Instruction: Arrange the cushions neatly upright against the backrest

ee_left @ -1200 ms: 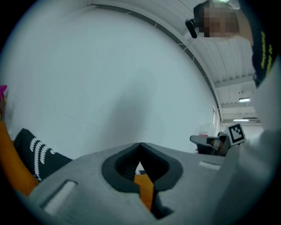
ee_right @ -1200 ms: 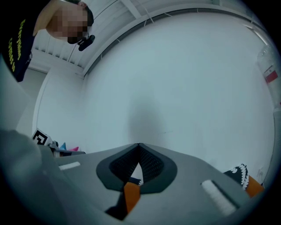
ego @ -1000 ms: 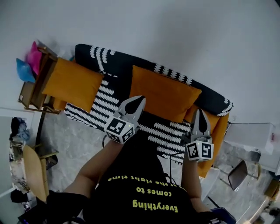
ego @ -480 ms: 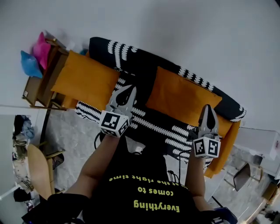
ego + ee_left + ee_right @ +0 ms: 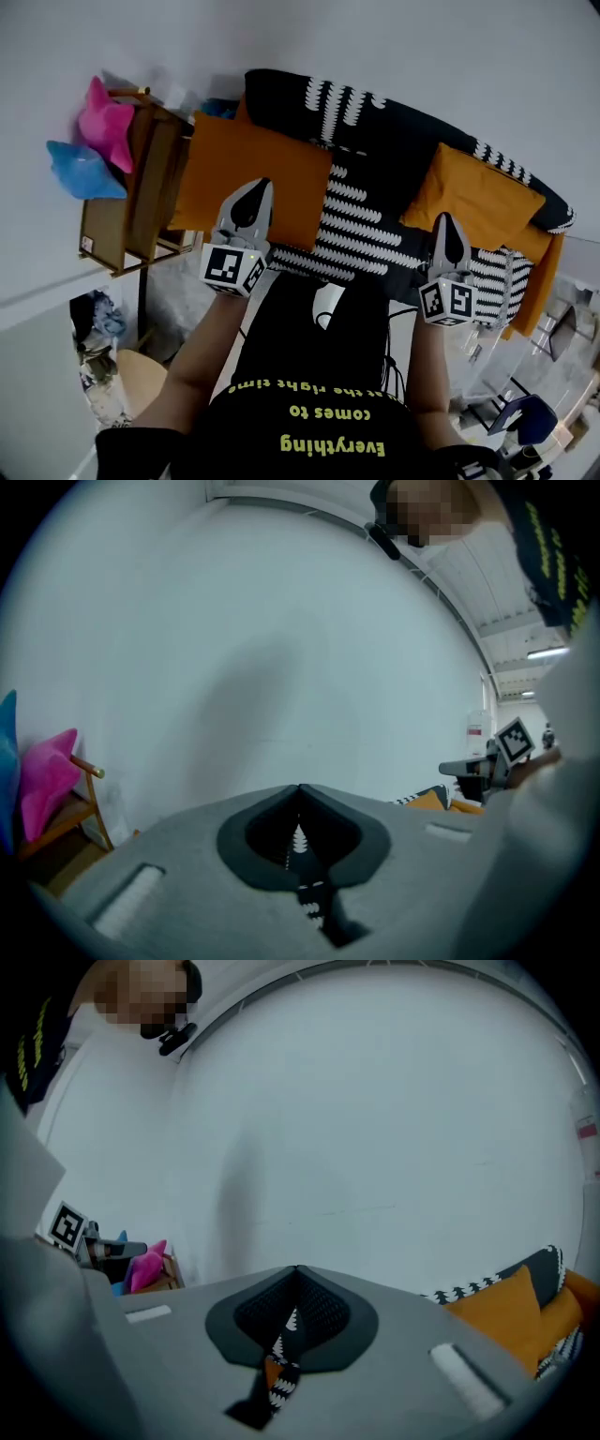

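1. Two plain orange cushions lean on the backrest of the black-and-white sofa (image 5: 384, 141): the left cushion (image 5: 281, 159) at its left end, the right cushion (image 5: 483, 192) toward the right.
2. The left gripper (image 5: 257, 187) and right gripper (image 5: 448, 225) hover pressed together, empty.
3. The left gripper hides part of the left cushion's lower half.

The patterned sofa (image 5: 375, 230) bears a left cushion (image 5: 253, 178) and a right cushion (image 5: 480, 192), both orange.
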`<move>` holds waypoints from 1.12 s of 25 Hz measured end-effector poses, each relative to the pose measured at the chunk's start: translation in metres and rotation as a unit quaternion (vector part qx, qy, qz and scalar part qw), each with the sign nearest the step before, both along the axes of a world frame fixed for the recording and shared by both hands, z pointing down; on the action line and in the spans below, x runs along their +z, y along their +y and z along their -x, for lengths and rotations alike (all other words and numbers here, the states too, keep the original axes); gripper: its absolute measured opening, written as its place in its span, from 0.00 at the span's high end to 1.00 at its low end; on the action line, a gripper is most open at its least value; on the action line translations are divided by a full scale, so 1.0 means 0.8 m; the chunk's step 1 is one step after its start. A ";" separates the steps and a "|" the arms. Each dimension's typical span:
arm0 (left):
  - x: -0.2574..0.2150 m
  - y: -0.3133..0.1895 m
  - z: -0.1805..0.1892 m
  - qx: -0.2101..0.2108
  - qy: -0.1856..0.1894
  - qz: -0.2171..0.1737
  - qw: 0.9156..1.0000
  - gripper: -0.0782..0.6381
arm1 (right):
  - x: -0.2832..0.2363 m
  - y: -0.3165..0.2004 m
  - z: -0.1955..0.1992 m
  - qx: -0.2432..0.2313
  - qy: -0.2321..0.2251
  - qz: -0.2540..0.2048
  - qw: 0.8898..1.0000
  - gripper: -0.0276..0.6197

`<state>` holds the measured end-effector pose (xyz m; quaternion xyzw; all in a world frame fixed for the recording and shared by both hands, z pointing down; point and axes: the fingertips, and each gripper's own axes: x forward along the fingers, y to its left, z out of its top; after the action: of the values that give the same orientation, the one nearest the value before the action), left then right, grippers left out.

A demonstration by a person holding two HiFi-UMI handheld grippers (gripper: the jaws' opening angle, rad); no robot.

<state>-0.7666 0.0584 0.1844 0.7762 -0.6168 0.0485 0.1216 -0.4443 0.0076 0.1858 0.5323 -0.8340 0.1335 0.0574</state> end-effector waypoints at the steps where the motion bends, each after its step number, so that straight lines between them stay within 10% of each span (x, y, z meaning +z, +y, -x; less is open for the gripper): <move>1: 0.003 0.001 0.026 -0.006 -0.003 0.001 1.000 0.89 | 0.004 0.002 0.026 0.000 0.002 0.004 1.000 0.94; 8: 0.037 -0.002 0.146 -0.057 -0.009 0.006 0.998 0.89 | 0.017 -0.021 0.162 -0.038 -0.020 0.007 0.999 0.94; 21: 0.197 -0.018 0.282 -0.148 -0.062 0.100 0.982 0.88 | 0.225 -0.052 0.231 -0.072 -0.062 0.133 0.987 0.94; 28: 0.277 -0.016 0.329 -0.190 -0.099 0.161 0.963 0.63 | 0.384 -0.036 0.273 -0.141 -0.034 0.236 0.961 0.87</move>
<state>-1.0300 0.0455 0.4064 0.6064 -0.7457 0.2000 0.1902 -0.6625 -0.0209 0.4929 0.3754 -0.8471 0.3350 0.1710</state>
